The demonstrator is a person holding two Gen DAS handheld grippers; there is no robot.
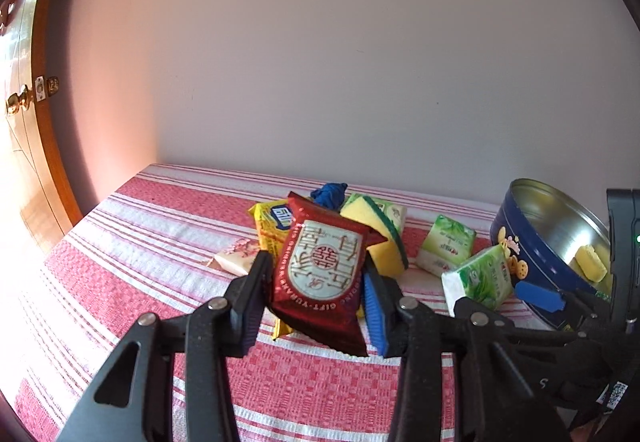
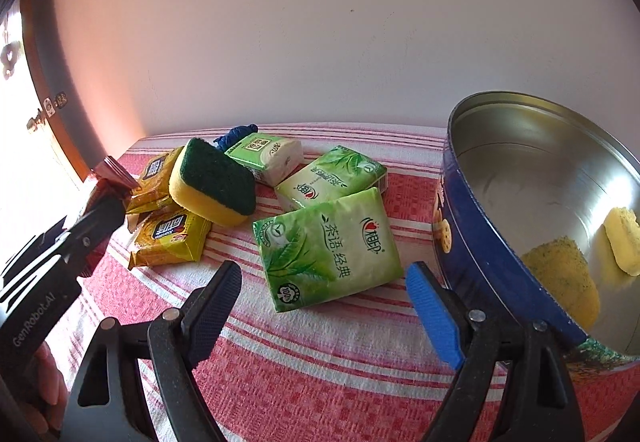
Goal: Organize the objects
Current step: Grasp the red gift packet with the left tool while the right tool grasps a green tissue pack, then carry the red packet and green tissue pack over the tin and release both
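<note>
We see a table under a red-and-white striped cloth [image 2: 320,354] against a plain pale wall. Toward its left edge our left gripper [image 1: 316,298] pinches a glossy red foil packet [image 1: 324,274]. Mid-table, our right gripper [image 2: 324,302] is spread around a green tissue pack [image 2: 328,246]; a round blue metal tin [image 2: 472,242] stands at the right edge

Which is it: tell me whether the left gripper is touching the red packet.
Touching. The left wrist view shows the left gripper shut on the red packet, lifted.
</note>
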